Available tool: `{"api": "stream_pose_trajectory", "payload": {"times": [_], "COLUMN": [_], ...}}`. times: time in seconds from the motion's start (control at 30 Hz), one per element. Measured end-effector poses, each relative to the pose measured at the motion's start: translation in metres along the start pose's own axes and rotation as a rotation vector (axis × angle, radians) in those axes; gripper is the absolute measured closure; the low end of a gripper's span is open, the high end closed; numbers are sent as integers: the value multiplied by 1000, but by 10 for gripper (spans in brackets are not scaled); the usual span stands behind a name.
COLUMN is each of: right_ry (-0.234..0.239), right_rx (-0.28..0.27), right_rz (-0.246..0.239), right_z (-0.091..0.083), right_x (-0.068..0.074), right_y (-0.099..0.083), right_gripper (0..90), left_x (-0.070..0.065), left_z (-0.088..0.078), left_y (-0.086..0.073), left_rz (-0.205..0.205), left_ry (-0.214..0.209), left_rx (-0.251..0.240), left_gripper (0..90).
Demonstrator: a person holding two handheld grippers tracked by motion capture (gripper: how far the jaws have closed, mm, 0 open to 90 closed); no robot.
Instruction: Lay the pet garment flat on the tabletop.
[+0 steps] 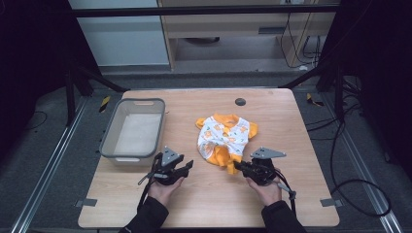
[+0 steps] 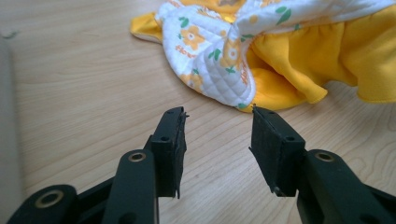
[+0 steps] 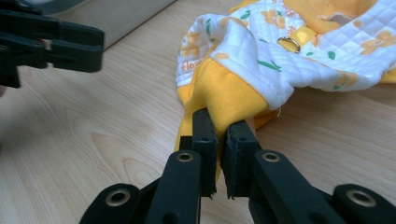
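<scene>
The little garment is sitting crumpled roughly mid-surface, a bit toward the right, white quilted fabric with orange flower print plus a plain yellow-orange part bunched at the near edge. There's a small metal ring on a yellow strap, visible in the right gripper view.

Right tool has its jaws pinched together on a fold of that yellow fabric at the garment's near edge, you can see the cloth squeezed between the pads in the right gripper view. So it's gripping the garment, low over the wooden surface.

Left tool is just to the left of the garment, jaws spread apart with nothing between them. In the left gripper view the tips point at the quilted edge, close to it but not touching.

Grey plastic bin sits on the left side of the surface, well apart from the garment. A small dark round thing sits near the far edge.
</scene>
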State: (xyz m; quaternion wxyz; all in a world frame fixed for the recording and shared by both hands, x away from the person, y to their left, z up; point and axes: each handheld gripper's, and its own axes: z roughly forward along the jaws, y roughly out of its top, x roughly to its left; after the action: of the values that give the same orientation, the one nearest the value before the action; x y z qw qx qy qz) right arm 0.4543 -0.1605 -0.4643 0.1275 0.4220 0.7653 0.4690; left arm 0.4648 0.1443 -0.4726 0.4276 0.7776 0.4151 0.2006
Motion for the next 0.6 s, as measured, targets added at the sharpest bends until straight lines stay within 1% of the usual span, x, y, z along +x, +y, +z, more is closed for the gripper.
{"api": "stream_pose_trajectory", "payload": {"times": [0.1,0.2,0.33,0.4,0.43,0.5,0.53,0.6], "right_ry": [-1,-3,-11,-12,-12,-14,-16,-13], "right_rx": [2,1,6,7,8,10,10,11], "right_rz": [-8,-12,-27,-30,-32,-34,-35,-36], "right_z": [0,0,0,1,1,1,1,1], "right_x": [0,0,0,0,0,0,1,1], "right_y": [0,0,0,0,0,-1,-1,-1], "right_gripper": [845,845,845,845,845,845,845,845], "left_x": [-5,-10,-12,-13,-13,-14,-14,-14], "left_z": [14,27,41,48,51,55,57,62], "left_y": [0,2,4,7,8,10,10,10], "left_rz": [3,6,4,-3,-1,14,5,-27], "left_ry": [-4,0,17,17,13,21,17,4], "left_rx": [15,12,20,22,19,21,12,6], "left_gripper": [522,501,483,472,470,462,461,461]}}
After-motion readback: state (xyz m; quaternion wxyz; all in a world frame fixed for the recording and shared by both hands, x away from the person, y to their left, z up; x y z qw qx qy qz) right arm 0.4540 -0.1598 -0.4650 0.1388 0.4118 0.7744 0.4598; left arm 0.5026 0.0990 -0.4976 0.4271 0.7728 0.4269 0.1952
